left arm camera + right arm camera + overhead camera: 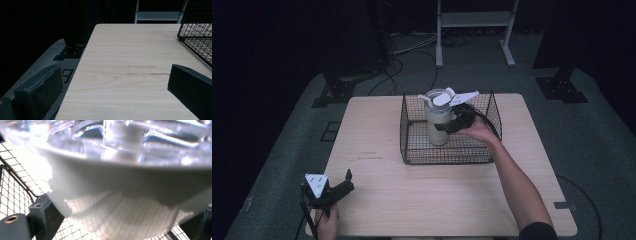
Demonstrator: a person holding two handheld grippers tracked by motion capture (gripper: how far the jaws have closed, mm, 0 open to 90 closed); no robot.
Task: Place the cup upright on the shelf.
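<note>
Your right gripper (451,123) clamps the tumbler (437,120) mid-frame in the wire basket (447,155); lift straight, clear the rim; left gripper (343,184) gapes, empty, lower left.

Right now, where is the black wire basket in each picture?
High view: the wire basket sits mid-table, toward the far edge.
Left gripper view: its corner is at the upper right.
Right gripper view: its mesh shows at lower left, behind the cup.
Shared landmark: the basket's black grid.
</note>
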